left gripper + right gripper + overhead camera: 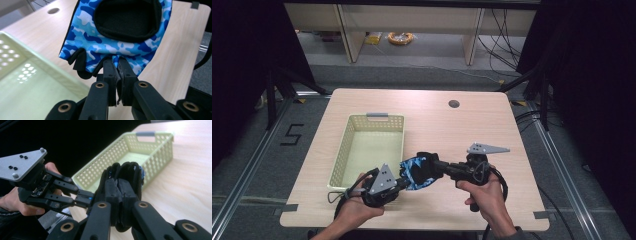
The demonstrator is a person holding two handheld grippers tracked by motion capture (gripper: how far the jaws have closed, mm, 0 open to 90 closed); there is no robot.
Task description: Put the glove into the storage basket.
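Wooden counter (492, 125) carried a pale green basket (343, 150) at left. Blue camouflage glove (418, 171) hung above the near centre, just right of the basket. Left tool (117, 65) clenched its cuff edge; right tool (118, 190) clenched its black side.

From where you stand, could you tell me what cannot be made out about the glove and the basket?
- Glove, high view: its shape; both grippers cover its ends.
- Glove's upper part, left gripper view: cut off by the top edge.
- Glove's blue pattern, right gripper view: mostly hidden behind the jaws.
- Basket floor, right gripper view: near corner hidden by the glove.
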